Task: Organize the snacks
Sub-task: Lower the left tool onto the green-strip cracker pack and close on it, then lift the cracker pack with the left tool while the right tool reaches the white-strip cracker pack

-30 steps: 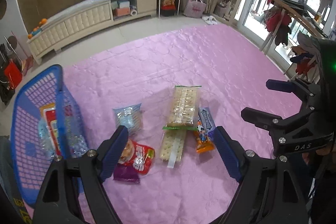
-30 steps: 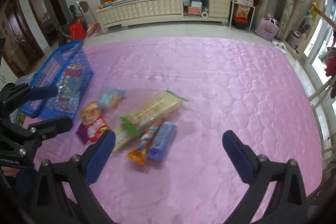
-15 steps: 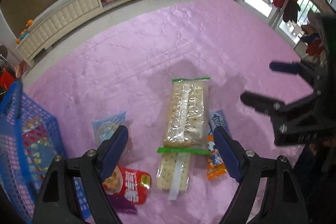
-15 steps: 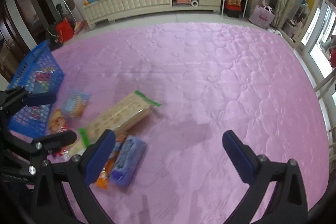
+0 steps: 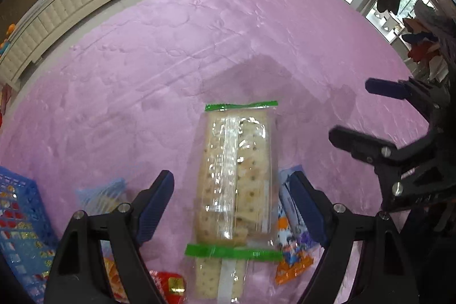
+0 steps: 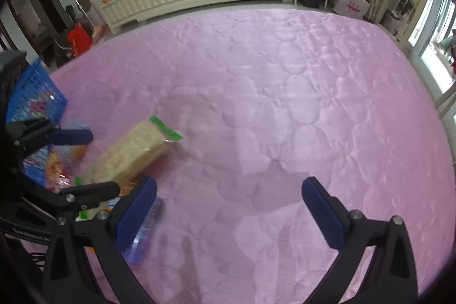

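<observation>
The snacks lie loose in a cluster on the pink quilt point(image 5: 228, 33), close to the blue basket point(image 5: 17, 218), which sits at about 8 o'clock in the left wrist view and already holds a few packets, so it reads as the place they are meant to go. The long cracker pack point(image 5: 236, 178) lies lengthwise straight ahead of the left gripper point(image 5: 233, 204), its length running toward 12 o'clock, with the gripper's fingers spread wide apart and one on each long side of it, nothing clamped; that straddling pose looks like a lineup for grasping the pack across its width. Just beside the pack at 4 o'clock lies a cartoon-printed packet point(image 5: 293, 247), and a red packet point(image 5: 168, 284) at 7 o'clock. The right gripper point(image 6: 228, 207) hangs over bare quilt, fingers apart and empty, with a blue wrapper point(image 6: 148, 230) by its left finger.
</observation>
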